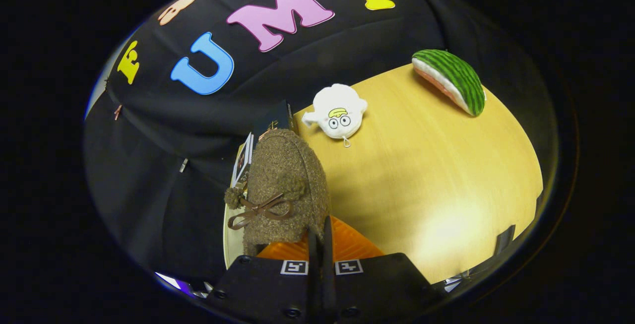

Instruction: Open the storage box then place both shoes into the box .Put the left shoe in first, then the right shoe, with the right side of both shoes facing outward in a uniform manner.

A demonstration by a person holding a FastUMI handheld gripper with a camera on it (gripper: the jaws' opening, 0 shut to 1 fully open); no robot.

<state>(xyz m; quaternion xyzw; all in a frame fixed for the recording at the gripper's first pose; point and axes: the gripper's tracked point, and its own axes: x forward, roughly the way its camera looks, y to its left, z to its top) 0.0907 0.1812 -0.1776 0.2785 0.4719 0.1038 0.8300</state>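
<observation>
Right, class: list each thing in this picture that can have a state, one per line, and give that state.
Gripper: jaws closed together, pinching the shoe's rear edge.
Shoe: brown, fuzzy, bow tied, held just ahead of the jaws, toe pointing away.
Orange piece: beneath the shoe's heel; what it is cannot be told.
White plush: lying on the table, untouched.
Watermelon plush: lying at the table's far edge.

Hand-held gripper (320,244) fingers pinched on brown fuzzy shoe (285,185), orange lining showing — plush toys beyond
</observation>
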